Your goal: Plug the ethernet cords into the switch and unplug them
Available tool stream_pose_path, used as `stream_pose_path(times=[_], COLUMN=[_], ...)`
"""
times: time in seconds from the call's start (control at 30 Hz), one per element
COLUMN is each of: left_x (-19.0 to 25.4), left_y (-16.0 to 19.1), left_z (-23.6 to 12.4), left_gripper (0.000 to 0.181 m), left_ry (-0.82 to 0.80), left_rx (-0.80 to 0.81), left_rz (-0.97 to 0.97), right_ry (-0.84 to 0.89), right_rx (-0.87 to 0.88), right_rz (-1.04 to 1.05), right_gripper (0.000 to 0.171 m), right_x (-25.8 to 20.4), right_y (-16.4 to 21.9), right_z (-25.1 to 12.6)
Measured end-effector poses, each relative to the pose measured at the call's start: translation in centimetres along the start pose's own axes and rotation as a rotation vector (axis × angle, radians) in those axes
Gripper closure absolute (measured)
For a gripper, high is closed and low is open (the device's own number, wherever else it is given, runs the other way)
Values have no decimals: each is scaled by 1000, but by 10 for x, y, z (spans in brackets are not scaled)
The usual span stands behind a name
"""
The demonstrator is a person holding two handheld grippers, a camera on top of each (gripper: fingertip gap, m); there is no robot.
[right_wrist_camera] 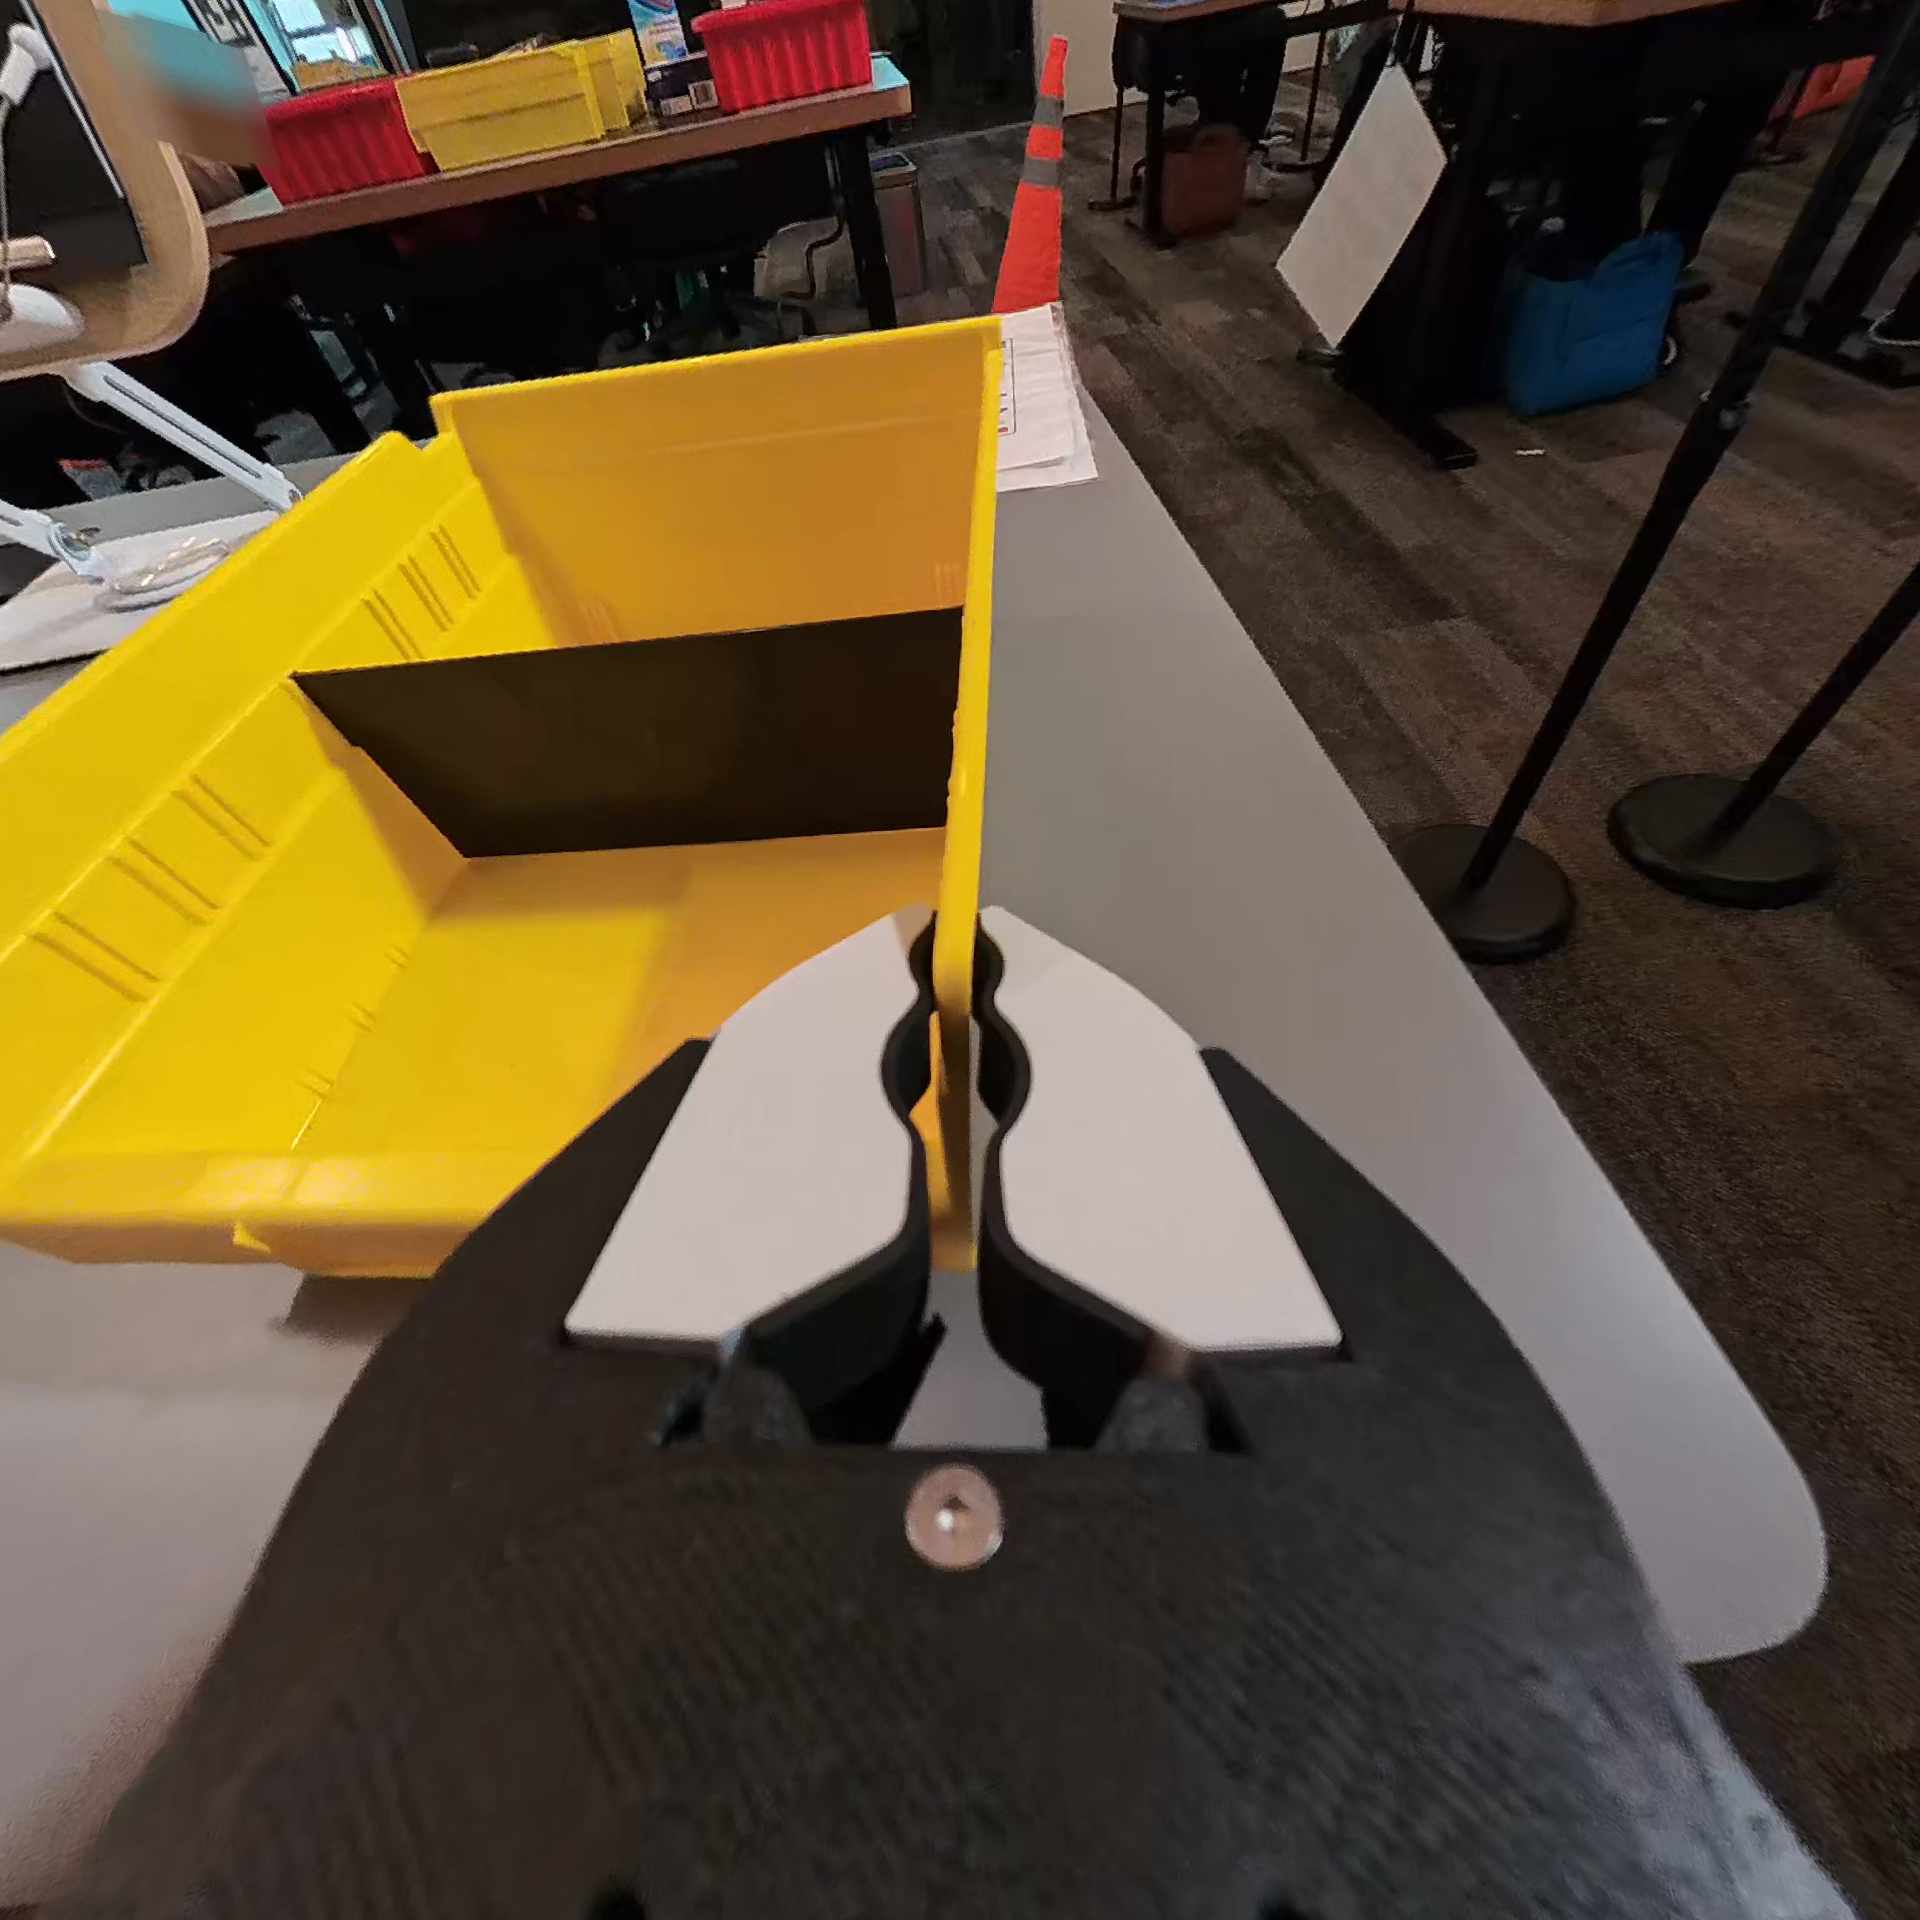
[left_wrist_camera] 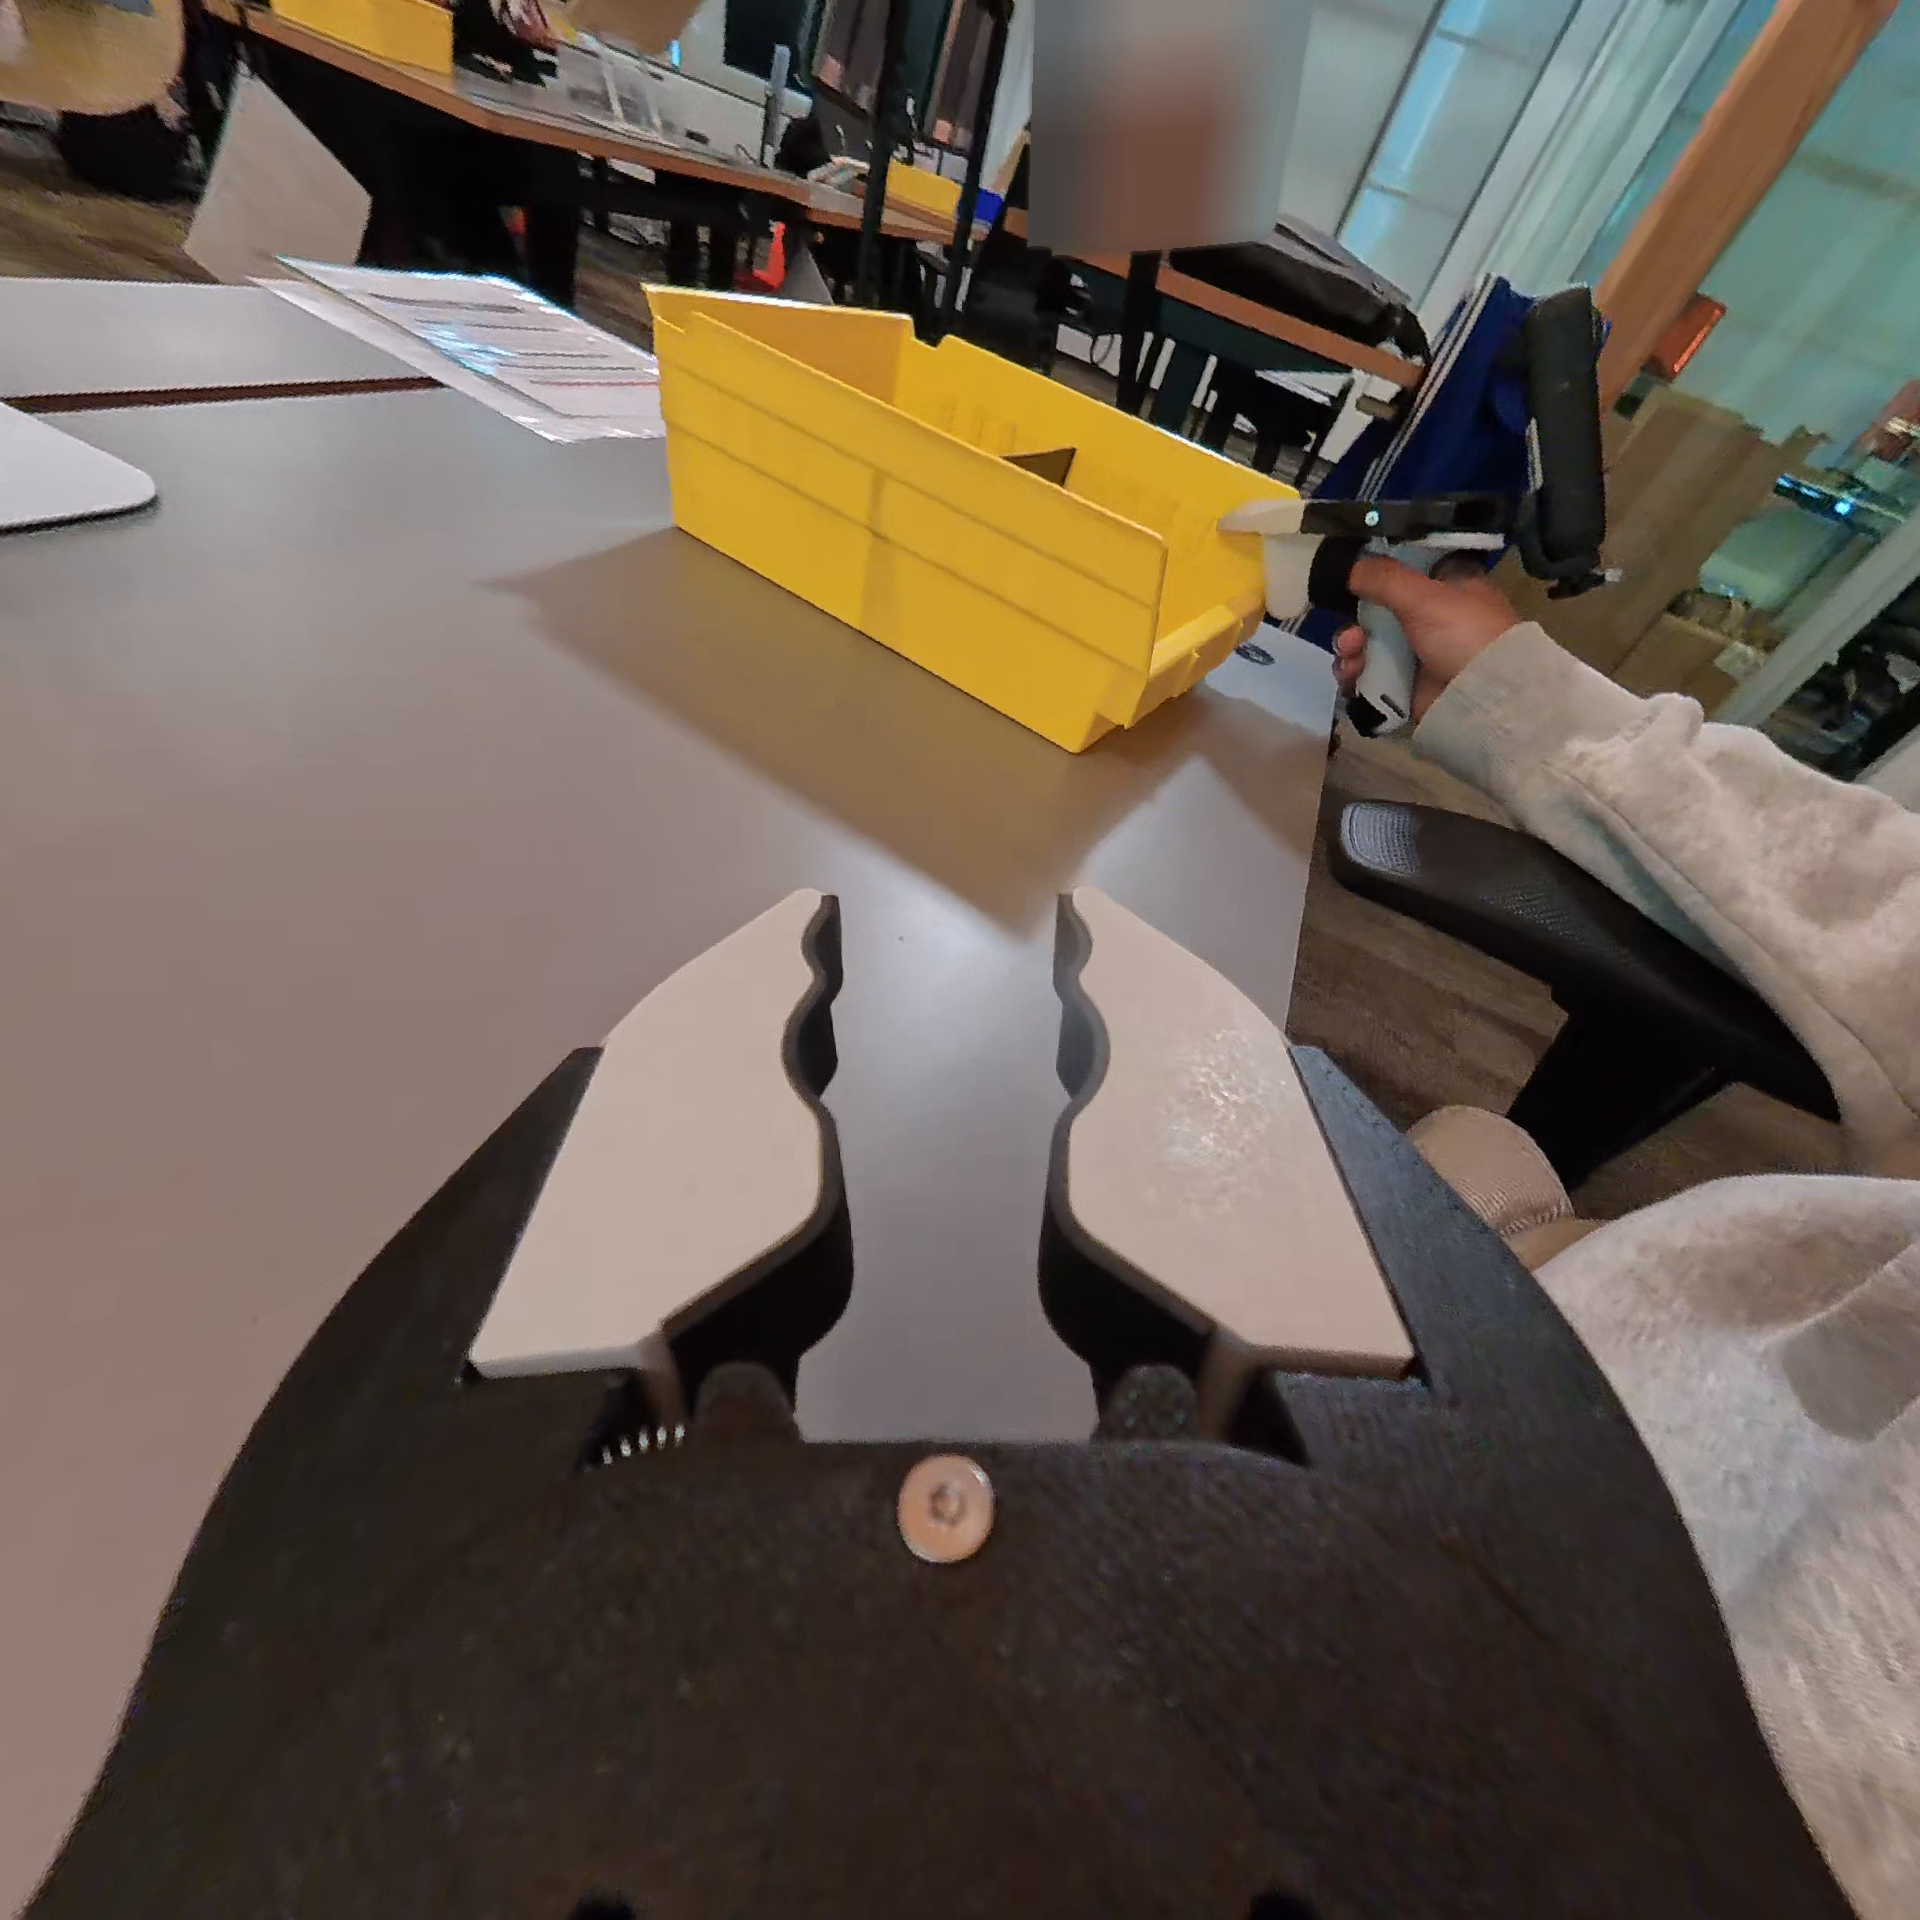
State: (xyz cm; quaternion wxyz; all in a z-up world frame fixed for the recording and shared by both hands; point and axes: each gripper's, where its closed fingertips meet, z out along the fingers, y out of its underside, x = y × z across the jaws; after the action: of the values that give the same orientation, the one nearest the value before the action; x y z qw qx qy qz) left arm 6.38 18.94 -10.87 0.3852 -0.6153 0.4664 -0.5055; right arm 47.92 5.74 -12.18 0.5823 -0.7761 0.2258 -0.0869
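An open-plan office or lab: long worktables [right_wrist_camera: 582,156], parts bins [right_wrist_camera: 499,99], carpet [right_wrist_camera: 1351,499], glass partitions [left_wrist_camera: 1558,135].

Left gripper [left_wrist_camera: 945,920], right gripper [right_wrist_camera: 956,925]: black textured bodies, pale grey fingers, wavy black inner pads, silver hex screw. Light grey fleece sleeve [left_wrist_camera: 1662,821].

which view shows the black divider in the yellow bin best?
Right wrist view: the black divider faces the camera, spanning the yellow bin wall to wall. Left wrist view shows only a small dark corner above the near wall.
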Motion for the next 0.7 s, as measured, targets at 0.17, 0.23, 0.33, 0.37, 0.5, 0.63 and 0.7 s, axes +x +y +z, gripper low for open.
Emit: stream_pose_path(times=[0.17, 0.23, 0.33, 0.37, 0.5, 0.63, 0.7], left_x=[1, -1, -5, -6, -13, -19, -22], left_y=[5, 5, 2, 0, 1, 0, 0], left_z=[0, -3, -13, -16, -29, -42, -49], left_gripper=[141, 141, 142, 143, 143, 146, 147], left_ry=[42, 41, 12, -2, -57, -107, -135], left_rx=[-11, 0, 30, 42, 60, 96, 107], left_rz=[-70, -96, -114, -115, -137, -160, -168], right_ry=[8, -2, 15, 18, 18, 12, 10], right_rx=[35, 50, 40, 41, 46, 45, 45], right_rz=[63, 100, 100, 105, 127, 124, 126], right_gripper=[167, 167, 166, 165, 164, 164, 164], right_x=[9, 10, 13, 13, 13, 11, 11], right_y=[-4, -5, -8, -9, -14, -19, -21], right_z=[6, 9, 16, 19, 34, 50, 56])
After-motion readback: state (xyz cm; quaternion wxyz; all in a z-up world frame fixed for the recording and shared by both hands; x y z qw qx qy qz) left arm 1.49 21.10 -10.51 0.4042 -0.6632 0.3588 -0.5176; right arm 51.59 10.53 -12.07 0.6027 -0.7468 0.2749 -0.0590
